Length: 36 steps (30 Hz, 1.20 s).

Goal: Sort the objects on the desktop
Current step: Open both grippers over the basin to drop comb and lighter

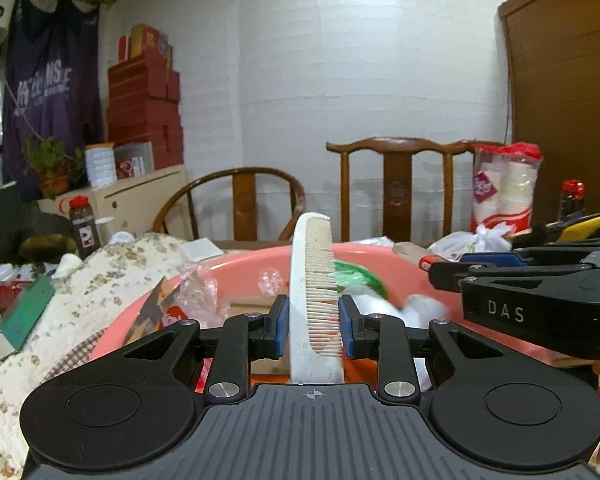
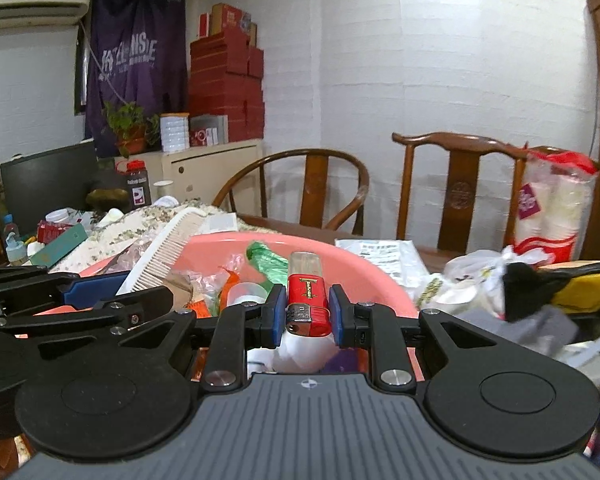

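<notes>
**Inspector:** Between your left gripper (image 1: 314,322) pads, what do I record?

**Operator:** A white comb (image 1: 314,280), clamped upright. My right gripper (image 2: 304,316) is closed on a red lighter (image 2: 306,300). Both hang above the pink basin (image 1: 440,292), just ahead.

**Inspector:** Progress?

**Operator:** Partial, I judge. Wrappers remain in the basin below; a green box (image 1: 22,320) lies left, a cup pack (image 2: 552,208) far right. The grippers crowd each other.

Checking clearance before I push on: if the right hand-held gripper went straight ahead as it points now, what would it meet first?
Probably the pink basin and the clutter in it: the right hand-held gripper, shut on a red lighter, points slightly down over it. Depth is unclear.
</notes>
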### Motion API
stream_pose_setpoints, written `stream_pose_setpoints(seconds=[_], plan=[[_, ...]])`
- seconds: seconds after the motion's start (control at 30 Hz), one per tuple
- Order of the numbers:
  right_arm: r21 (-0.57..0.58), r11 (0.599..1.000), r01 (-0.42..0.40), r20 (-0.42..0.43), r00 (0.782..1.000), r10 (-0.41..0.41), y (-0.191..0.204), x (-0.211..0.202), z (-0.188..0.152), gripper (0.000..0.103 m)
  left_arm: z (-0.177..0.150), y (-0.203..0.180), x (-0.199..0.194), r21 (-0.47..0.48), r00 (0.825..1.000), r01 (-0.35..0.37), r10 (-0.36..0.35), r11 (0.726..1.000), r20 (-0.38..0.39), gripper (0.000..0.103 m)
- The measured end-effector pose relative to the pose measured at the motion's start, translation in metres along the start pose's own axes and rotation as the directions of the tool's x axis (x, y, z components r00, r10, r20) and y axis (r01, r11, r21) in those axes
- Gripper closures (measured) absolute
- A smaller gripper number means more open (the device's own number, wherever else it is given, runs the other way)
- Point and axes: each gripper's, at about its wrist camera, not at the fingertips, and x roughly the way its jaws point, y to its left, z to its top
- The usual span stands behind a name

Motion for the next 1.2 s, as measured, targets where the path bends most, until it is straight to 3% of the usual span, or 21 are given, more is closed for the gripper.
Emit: stream_pose_setpoints(seconds=[0.13, 0.2, 0.23, 0.27, 0.33, 0.4, 0.5, 0.6, 0.67, 0.83, 0.9, 0.97, 1.2], plan=[[0.018, 1.0, -0.02, -0.026, 0.999, 0.021, 0.003, 0.022, 0.003, 0.076, 0.0, 0.01, 0.013, -0.023, 0.999, 0.008, -0.009, 1.0, -0.05, 0.078], [0.03, 0.999, -0.034, -0.051, 0.998, 0.035, 0.002, 0.031, 0.003, 0.062, 0.0, 0.014, 0.014, -0.033, 0.998, 0.027, -0.029, 0.999, -0.06, 0.073], [0.039, 0.998, -0.045, -0.062, 0.997, 0.047, 0.001, 0.033, 0.001, 0.041, 0.0, 0.014, 0.015, -0.028, 0.998, 0.019, -0.021, 0.999, -0.064, 0.071], [0.051, 0.997, -0.051, -0.064, 0.996, 0.054, 0.0, 0.034, 0.0, 0.034, 0.0, 0.014, 0.015, -0.021, 0.998, 0.004, -0.005, 1.0, -0.064, 0.054], [0.06, 0.997, -0.045, -0.05, 0.998, 0.048, -0.002, 0.031, -0.002, 0.034, 0.0, 0.013, 0.014, -0.012, 0.998, -0.02, 0.019, 1.0, -0.054, 0.047], [0.071, 0.997, -0.04, -0.043, 0.998, 0.043, -0.004, 0.026, -0.004, 0.034, -0.001, 0.014, 0.012, -0.014, 0.998, -0.045, 0.045, 0.999, -0.048, 0.03], [0.074, 0.997, -0.007, -0.036, 0.999, 0.009, -0.006, 0.017, -0.007, 0.032, -0.003, 0.016, 0.006, -0.042, 0.997, -0.076, 0.074, 0.996, -0.033, 0.014], [0.074, 0.996, 0.04, -0.002, 0.999, -0.04, -0.007, 0.001, -0.013, 0.022, -0.007, 0.017, -0.006, -0.077, 0.996, -0.094, 0.094, 0.993, -0.012, 0.003], [0.071, 0.994, 0.083, 0.046, 0.995, -0.086, -0.005, -0.014, -0.02, 0.015, -0.011, 0.017, -0.014, -0.097, 0.994, -0.11, 0.111, 0.989, -0.003, 0.0], [0.06, 0.991, 0.12, 0.103, 0.987, -0.125, 0.0, -0.042, -0.036, 0.011, -0.024, 0.015, -0.039, -0.12, 0.992, -0.124, 0.121, 0.985, -0.033, 0.0], [0.037, 0.992, 0.119, 0.097, 0.988, -0.122, 0.004, -0.052, -0.042, 0.011, -0.031, 0.013, -0.049, -0.124, 0.989, -0.148, 0.143, 0.981, -0.045, 0.0], [0.026, 0.994, 0.105, 0.105, 0.989, -0.107, 0.005, -0.066, -0.049, 0.003, -0.038, 0.009, -0.057, -0.112, 0.988, -0.15, 0.144, 0.982, -0.061, 0.0], [-0.009, 0.995, 0.098, 0.132, 0.987, -0.096, 0.015, -0.11, -0.063, 0.003, -0.056, -0.01, -0.083, -0.1, 0.985, -0.152, 0.142, 0.983, -0.097, 0.0]])
